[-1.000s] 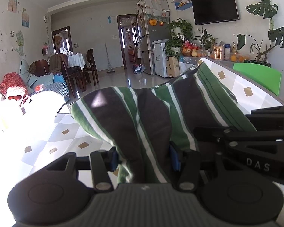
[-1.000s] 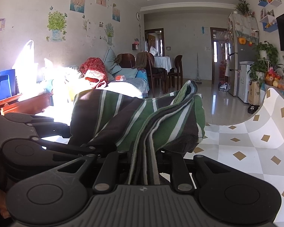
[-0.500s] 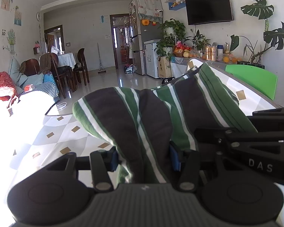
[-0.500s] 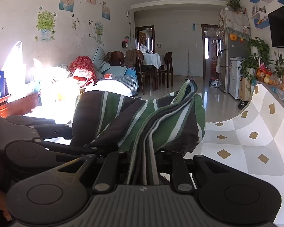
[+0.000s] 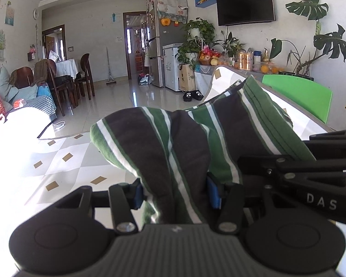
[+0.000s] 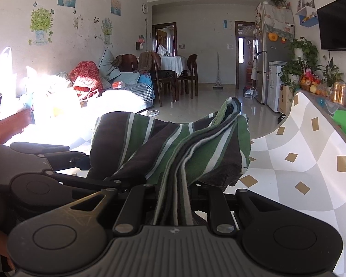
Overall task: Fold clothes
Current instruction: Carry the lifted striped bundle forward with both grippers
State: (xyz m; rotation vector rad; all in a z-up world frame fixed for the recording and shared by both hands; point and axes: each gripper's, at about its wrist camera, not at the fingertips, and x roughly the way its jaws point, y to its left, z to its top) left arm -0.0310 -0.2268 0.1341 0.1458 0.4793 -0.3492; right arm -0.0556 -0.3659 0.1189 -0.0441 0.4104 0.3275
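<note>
A folded green, dark and white striped garment (image 5: 177,143) hangs between both grippers above the tiled-pattern tablecloth (image 5: 64,159). My left gripper (image 5: 175,194) is shut on a thick bunch of it, its blue pads (image 5: 213,195) pressing the cloth from both sides. In the right wrist view the same striped garment (image 6: 173,143) bulges forward, and my right gripper (image 6: 173,198) is shut on a thin stack of its layered edges. The right gripper's body (image 5: 311,175) shows at the right of the left wrist view, the left gripper's body (image 6: 46,173) at the left of the right wrist view.
The tablecloth's far right part (image 6: 311,143) rises in a curve. A green chair back (image 5: 297,94) stands beyond the table at the right. A sunlit sofa with cushions (image 6: 85,80) lies at the left, dining chairs (image 6: 189,76) and a fridge (image 5: 159,46) further back.
Both grippers have swung sideways together with the garment; the room has shifted left in the left wrist view. The grips on the cloth look unchanged.
</note>
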